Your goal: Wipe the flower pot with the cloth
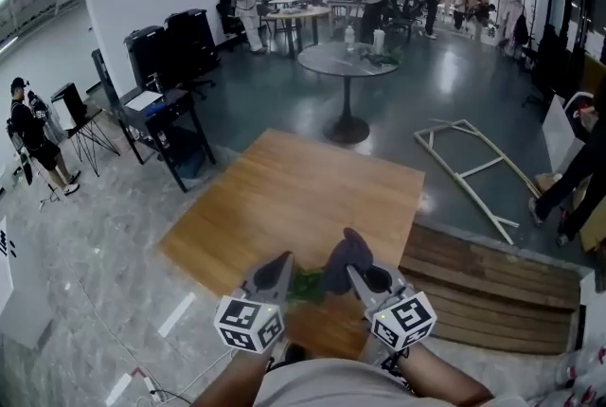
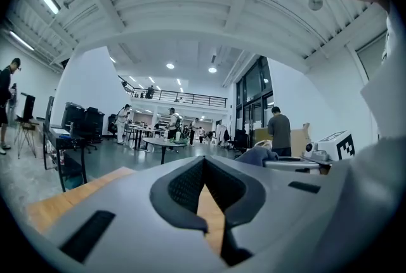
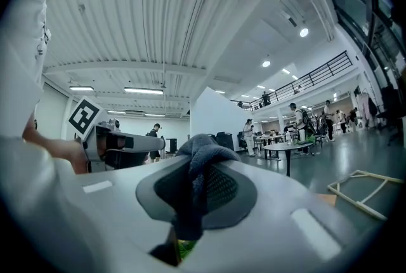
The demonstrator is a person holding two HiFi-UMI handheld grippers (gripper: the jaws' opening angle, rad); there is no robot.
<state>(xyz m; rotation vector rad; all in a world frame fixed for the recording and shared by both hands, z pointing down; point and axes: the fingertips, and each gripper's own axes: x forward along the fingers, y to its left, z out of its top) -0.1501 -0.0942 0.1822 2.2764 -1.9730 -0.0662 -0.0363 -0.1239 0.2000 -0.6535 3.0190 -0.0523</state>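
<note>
In the head view both grippers hang side by side over the near edge of the wooden tabletop [image 1: 294,197]. My right gripper [image 1: 354,271] is shut on a dark grey-blue cloth [image 1: 344,254], which bunches up above its jaws. In the right gripper view the cloth [image 3: 198,160] is pinched in the right gripper [image 3: 193,199] and hangs down. My left gripper [image 1: 281,265] is shut with nothing in it; its closed pads [image 2: 184,186] show only wood behind. Green leaves [image 1: 305,285] of the potted plant show between the grippers. The pot itself is hidden.
A round pedestal table [image 1: 347,60] stands beyond the tabletop. A pale wooden frame [image 1: 473,164] lies on the floor at the right, above stacked planks [image 1: 492,287]. A black cart [image 1: 166,126] stands at the left. Several people are about in the hall.
</note>
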